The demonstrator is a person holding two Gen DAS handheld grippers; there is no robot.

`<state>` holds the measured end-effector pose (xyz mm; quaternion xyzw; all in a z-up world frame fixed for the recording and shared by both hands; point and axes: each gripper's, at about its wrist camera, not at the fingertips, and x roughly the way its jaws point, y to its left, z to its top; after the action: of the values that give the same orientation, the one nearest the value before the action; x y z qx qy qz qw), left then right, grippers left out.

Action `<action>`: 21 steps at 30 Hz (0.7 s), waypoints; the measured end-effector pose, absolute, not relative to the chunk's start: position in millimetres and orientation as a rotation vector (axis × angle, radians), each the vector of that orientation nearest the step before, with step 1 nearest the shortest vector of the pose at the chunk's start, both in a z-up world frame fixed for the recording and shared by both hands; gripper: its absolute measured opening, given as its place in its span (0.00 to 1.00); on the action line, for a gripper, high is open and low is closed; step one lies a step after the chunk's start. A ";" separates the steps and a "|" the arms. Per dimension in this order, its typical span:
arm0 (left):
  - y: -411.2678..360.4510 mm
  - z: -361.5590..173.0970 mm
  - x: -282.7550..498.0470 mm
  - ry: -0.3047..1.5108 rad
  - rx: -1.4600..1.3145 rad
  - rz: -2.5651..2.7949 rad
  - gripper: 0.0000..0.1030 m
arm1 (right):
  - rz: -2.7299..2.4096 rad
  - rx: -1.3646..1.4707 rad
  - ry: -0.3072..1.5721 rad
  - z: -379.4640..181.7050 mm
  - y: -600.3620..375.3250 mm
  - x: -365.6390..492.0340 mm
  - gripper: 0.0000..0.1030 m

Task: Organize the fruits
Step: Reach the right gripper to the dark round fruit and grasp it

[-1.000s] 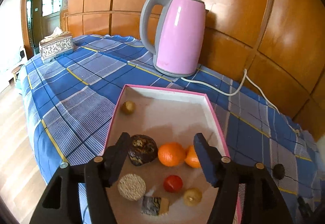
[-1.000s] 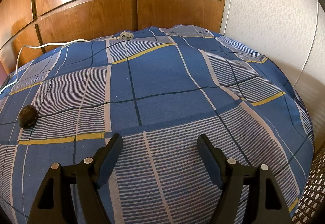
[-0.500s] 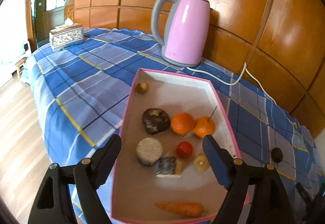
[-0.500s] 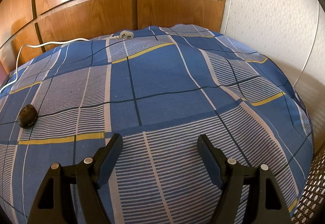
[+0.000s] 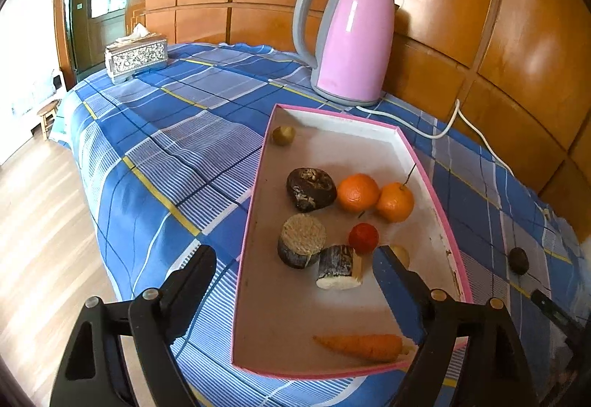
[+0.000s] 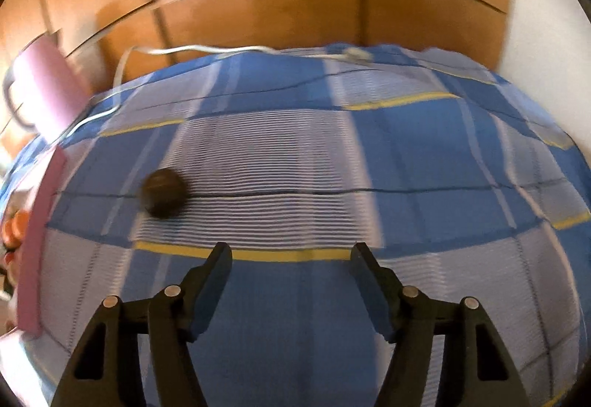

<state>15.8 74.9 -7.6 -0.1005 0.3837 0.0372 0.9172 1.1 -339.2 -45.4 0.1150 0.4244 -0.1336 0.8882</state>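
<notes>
Hovering empty above cloth (image 6: pixel 295 296): right gripper (image 6: pixel 290 255)

**Where things lie around the tray**

The tray (image 5: pixel 258 192) rests on the tablecloth (image 5: pixel 166 156). Behind its far edge stands the kettle (image 5: pixel 351 45), its cord (image 5: pixel 465 126) trailing off to the tray's right. Far to the tray's back left sits the tissue box (image 5: pixel 135 56). Inside the tray, two oranges (image 5: pixel 358 192) lie touching at mid-right, a carrot (image 5: pixel 364 346) along the near edge, a small round fruit (image 5: pixel 283 135) in the far left corner. To the tray's right, on the cloth (well outside it), lies a dark round fruit (image 6: pixel 162 192).
</notes>
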 end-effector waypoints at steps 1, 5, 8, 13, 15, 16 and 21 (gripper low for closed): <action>74.6 -7.5 15.5 0.788 -0.206 0.074 0.85 | -0.258 0.228 0.888 -45.3 -332.7 4.8 0.64; 73.5 -7.4 13.9 0.784 -0.198 0.065 0.85 | -0.185 0.216 0.918 -45.3 -311.7 24.3 0.61; 72.4 -8.9 13.7 0.792 -0.195 0.061 0.85 | -0.163 0.194 0.927 -45.0 -301.4 37.3 0.61; 69.3 -9.3 12.9 0.793 -0.182 0.054 0.85 | -0.148 0.187 0.947 -44.8 -295.5 61.9 0.61; 68.8 -9.3 12.7 0.793 -0.181 0.053 0.86 | -0.143 0.182 0.953 -45.7 -293.9 68.2 0.61; 68.5 -9.5 12.5 0.794 -0.180 0.052 0.86 | -0.139 0.177 0.956 -46.7 -292.9 74.1 0.61; 68.9 -10.4 11.9 0.799 -0.179 0.055 0.86 | -0.135 0.143 0.961 -48.5 -287.3 86.1 0.51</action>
<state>11.9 68.9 -10.4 -0.0868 0.3884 0.0265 0.9170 86.1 -287.3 -48.5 0.0686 0.4613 -0.0648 0.8822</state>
